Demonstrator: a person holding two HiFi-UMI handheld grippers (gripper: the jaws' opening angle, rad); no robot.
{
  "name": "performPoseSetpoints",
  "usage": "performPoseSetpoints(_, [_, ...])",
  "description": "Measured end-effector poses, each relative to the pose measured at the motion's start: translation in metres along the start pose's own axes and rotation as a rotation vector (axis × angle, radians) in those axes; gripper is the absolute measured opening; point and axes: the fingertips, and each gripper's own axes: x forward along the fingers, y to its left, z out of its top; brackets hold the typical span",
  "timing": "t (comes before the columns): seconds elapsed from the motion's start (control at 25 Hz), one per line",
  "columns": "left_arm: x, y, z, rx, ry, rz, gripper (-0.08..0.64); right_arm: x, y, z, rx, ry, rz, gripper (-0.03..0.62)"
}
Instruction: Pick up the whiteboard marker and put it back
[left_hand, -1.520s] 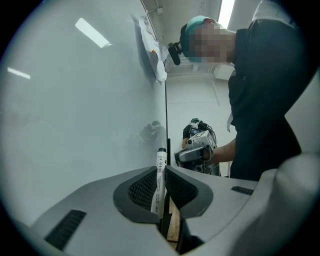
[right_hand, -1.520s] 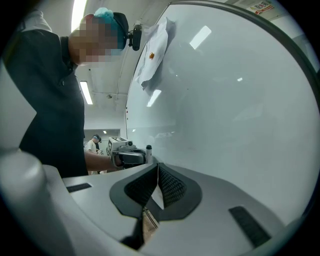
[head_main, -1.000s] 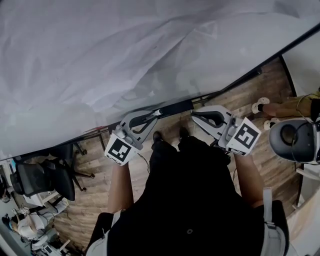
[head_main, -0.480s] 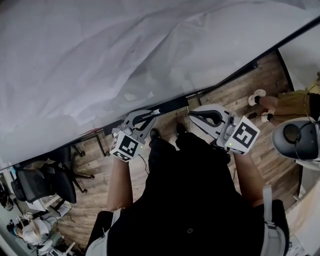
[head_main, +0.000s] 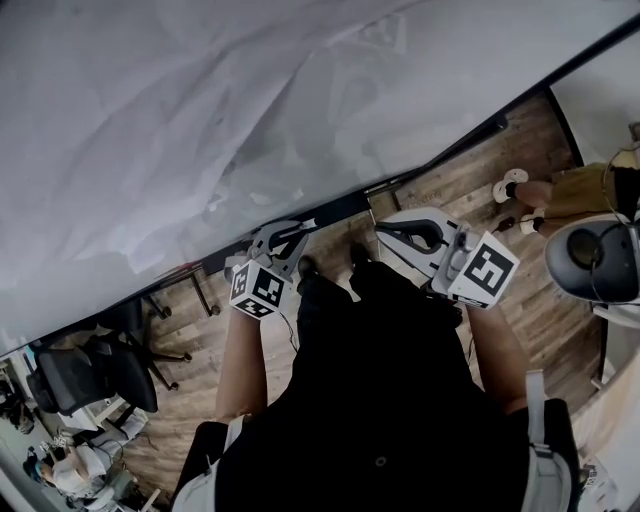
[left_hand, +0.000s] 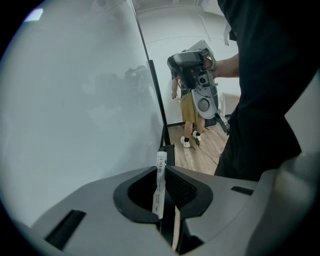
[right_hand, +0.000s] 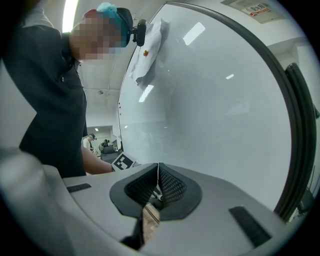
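My left gripper (left_hand: 162, 171) is shut on the whiteboard marker (left_hand: 159, 186), a white barrel with a barcode and a black end that sticks up out of the jaws. In the head view the left gripper (head_main: 290, 236) points at the dark lower rail (head_main: 345, 207) of the whiteboard (head_main: 200, 110), close to it, and the marker (head_main: 300, 227) shows as a thin dark stick. To its right, my right gripper (head_main: 385, 231) sits with its jaws together and nothing between them. Its own view shows the right gripper (right_hand: 158, 168) shut, facing along the whiteboard (right_hand: 215, 115).
A white cloth (right_hand: 150, 42) hangs at the board's top edge. The board's black frame (left_hand: 156, 100) runs down to the wooden floor (head_main: 200, 400). Another person (left_hand: 189, 112) in yellow shorts stands past the board's end. An office chair (head_main: 95, 370) stands at the lower left.
My left gripper has sunk lower with the marker and tipped downward, its marker cube turning. The right gripper has stayed where it was.
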Motion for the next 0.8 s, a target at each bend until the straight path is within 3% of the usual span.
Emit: performPoseSetpoints(0.8, [0.032, -0.009, -0.033, -0.025, 0.062, -0.038, 0.063, -0.002, -0.003, -0.006, 0.012, 0.017, -0.029, 0.020])
